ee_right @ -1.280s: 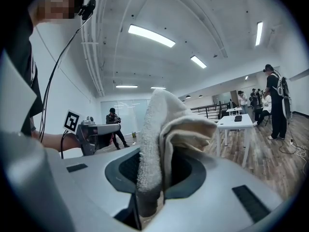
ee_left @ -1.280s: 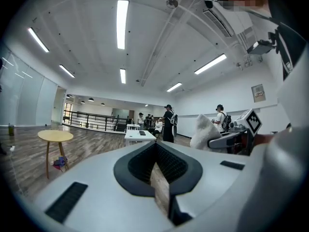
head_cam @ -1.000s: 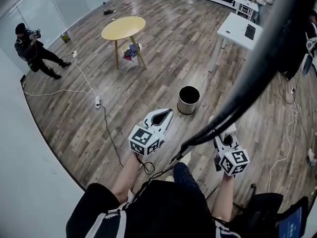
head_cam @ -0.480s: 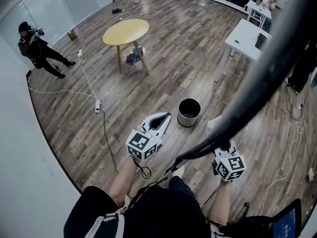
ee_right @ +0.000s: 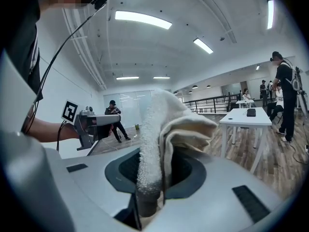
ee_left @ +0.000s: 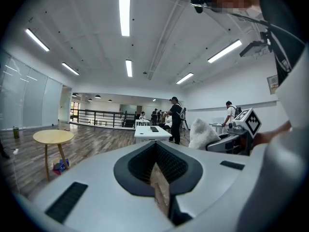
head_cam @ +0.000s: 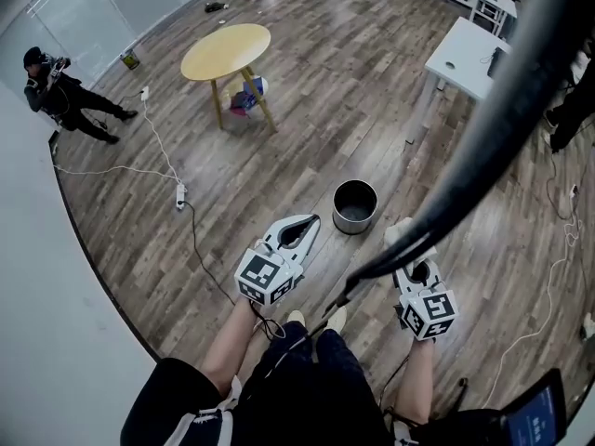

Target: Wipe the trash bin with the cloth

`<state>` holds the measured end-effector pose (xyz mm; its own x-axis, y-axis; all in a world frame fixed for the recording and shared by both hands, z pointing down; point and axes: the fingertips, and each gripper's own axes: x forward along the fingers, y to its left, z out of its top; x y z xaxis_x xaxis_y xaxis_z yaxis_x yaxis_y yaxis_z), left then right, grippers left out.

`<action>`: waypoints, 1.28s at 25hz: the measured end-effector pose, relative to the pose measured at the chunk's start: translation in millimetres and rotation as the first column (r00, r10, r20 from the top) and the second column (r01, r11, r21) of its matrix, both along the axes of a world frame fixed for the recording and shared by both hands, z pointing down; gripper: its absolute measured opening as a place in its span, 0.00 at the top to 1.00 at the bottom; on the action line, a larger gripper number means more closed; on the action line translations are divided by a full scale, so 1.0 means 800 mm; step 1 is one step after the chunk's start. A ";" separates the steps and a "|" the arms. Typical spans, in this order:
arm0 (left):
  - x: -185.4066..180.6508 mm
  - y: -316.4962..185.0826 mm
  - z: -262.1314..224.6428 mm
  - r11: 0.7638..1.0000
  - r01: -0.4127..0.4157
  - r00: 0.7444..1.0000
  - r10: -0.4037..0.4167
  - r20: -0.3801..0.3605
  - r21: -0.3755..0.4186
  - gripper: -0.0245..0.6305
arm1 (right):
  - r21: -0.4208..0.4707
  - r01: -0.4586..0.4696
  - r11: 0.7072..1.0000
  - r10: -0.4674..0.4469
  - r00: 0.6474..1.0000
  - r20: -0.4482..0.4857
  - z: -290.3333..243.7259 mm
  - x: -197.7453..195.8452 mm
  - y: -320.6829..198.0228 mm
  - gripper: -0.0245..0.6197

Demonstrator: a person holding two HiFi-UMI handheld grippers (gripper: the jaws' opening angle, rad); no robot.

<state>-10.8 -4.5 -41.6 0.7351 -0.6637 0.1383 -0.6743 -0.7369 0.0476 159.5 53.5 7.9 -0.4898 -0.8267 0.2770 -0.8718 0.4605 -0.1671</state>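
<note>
At the far left of the wood floor (head_cam: pixel 307 110), a person in dark clothes (head_cam: pixel 56 96) crouches by the wall, well apart from everything else. A white cord trails from there to a power strip (head_cam: pixel 180 194). Farther in stands a round yellow table (head_cam: pixel 226 51) with a small heap of coloured items (head_cam: pixel 246 96) under it.

Nearer the wearer, the left gripper (head_cam: pixel 313 221) is held over the floor with its jaws drawn together and nothing between them. Its own view looks out across the room.

Just right of its tip and a little beyond it, the trash bin (head_cam: pixel 354 205) stands upright on the boards. It is a dark, round, open-topped can, clear of both grippers. Its inside is too dark to show any contents.

To the bin's right, the right gripper (ee_right: pixel 150 192) is clamped on the cloth (ee_right: pixel 166 124), a pale, fluffy fold that rises out of the jaws and flops over to one side. It is not touching the bin.

A thick dark cable (head_cam: pixel 502 128) hangs close to the head camera and sweeps diagonally across the right of that view, hiding part of the right gripper. Behind it stands a white desk (head_cam: pixel 469 49), with more cords on the floor at the right edge.
</note>
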 end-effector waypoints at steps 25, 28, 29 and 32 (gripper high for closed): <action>-0.032 -0.140 0.195 1.000 -0.009 0.999 0.009 -0.038 0.008 0.97 | 0.037 -0.004 0.999 0.006 0.997 -0.078 0.173 -0.056 -0.140 0.82; -0.031 -0.149 0.237 1.000 -0.016 0.999 0.016 -0.036 0.011 0.97 | 0.046 -0.004 0.999 0.008 0.997 -0.079 0.216 -0.060 -0.153 0.82; -0.031 -0.152 0.250 1.000 -0.019 0.999 0.020 -0.033 0.012 0.97 | 0.048 -0.006 0.999 0.010 0.997 -0.077 0.228 -0.062 -0.156 0.82; -0.034 -0.160 0.289 1.000 -0.021 0.999 0.021 -0.027 0.009 0.97 | 0.049 -0.006 0.999 0.010 0.998 -0.069 0.265 -0.067 -0.165 0.82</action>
